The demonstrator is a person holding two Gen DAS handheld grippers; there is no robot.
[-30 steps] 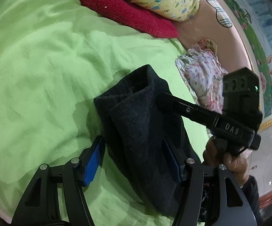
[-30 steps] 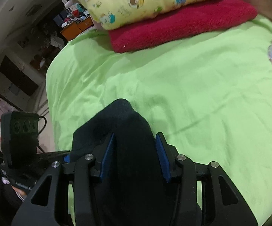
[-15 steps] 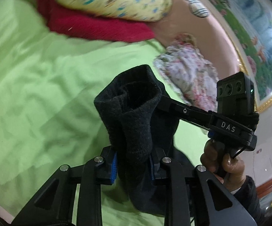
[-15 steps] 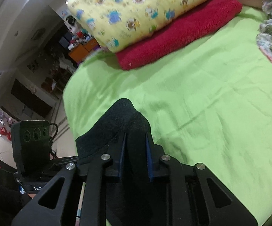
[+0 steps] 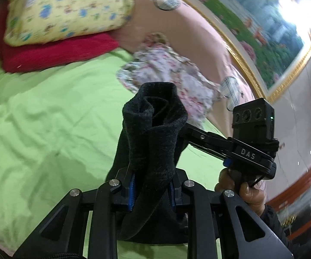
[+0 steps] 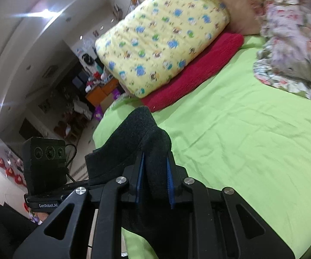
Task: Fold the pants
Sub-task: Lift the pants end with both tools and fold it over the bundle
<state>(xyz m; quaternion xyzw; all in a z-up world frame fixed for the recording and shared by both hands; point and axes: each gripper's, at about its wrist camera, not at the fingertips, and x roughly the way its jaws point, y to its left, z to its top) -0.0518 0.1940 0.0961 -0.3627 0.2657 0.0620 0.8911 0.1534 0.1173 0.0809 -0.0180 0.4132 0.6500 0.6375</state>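
The black pants are bunched into a thick fold held above the green bed sheet. My left gripper is shut on this fold, its blue pads pressing both sides. In the right wrist view my right gripper is shut on another part of the pants. The right unit's body and the hand holding it show at the right of the left wrist view, its fingertips hidden in the cloth. The left unit's camera block shows at the left.
A yellow patterned pillow lies on a red blanket at the head of the bed. A floral cloth lies by the pink headboard. The bed's edge drops to a cluttered room floor.
Both grippers went from open around the pants to shut on them. They then rose, lifting the fold off the sheet, and both views swung up toward the pillow and headboard.
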